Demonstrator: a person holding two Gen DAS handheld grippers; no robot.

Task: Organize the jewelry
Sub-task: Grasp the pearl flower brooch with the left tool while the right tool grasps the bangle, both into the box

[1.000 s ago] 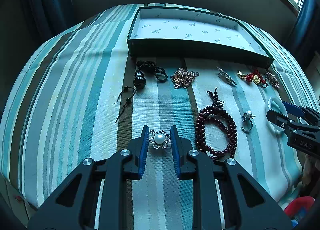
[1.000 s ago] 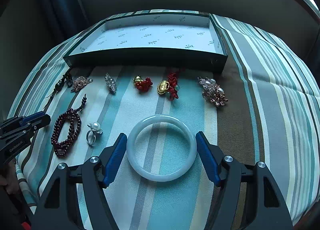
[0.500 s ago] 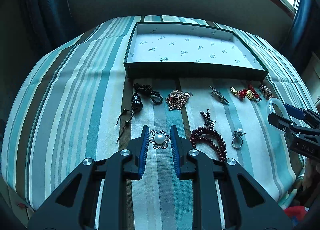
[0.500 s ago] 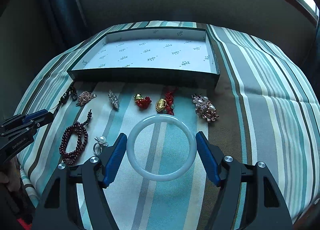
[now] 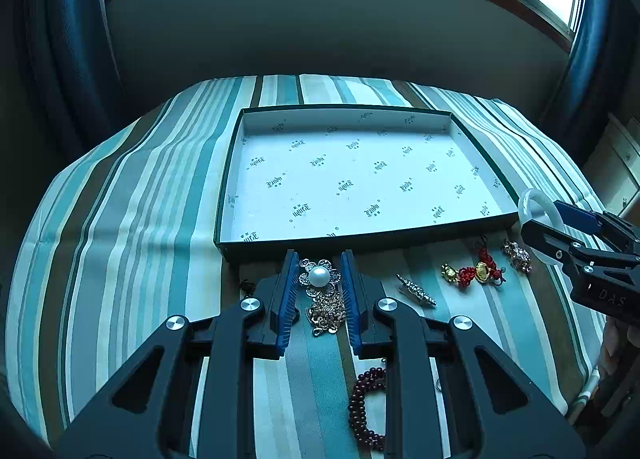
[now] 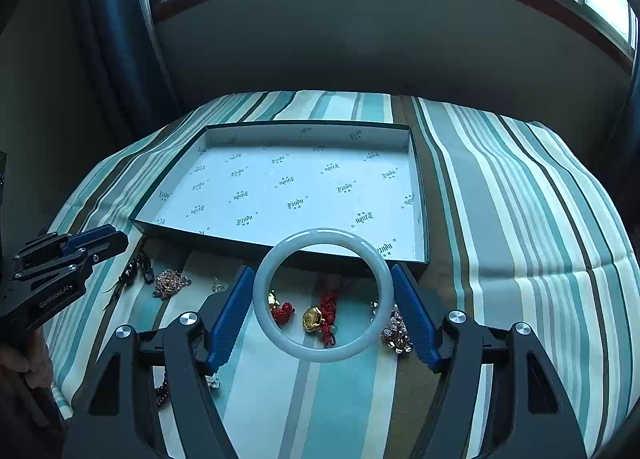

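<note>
Progress looks early: the box point(image 5: 360, 179) on the striped bench point(image 5: 132, 219) holds nothing yet, and a chain point(image 6: 170, 283), red-and-gold charms point(image 5: 474, 273), a slim brooch point(image 5: 416, 290), a crystal cluster point(image 6: 396, 333) and dark red beads point(image 5: 362, 407) lie on the cloth in front of it. Two pieces are lifted near the box's front wall. The left hand-held gripper point(image 5: 319, 279) is nearly shut, pinching a pearl flower brooch point(image 5: 319, 277). The right hand-held gripper point(image 6: 323, 299) is spread wide, its pads clamping the pale bangle point(image 6: 323, 233) from both sides.

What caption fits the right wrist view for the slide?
Right gripper holding a white bangle above scattered jewelry, near the empty box.
</note>
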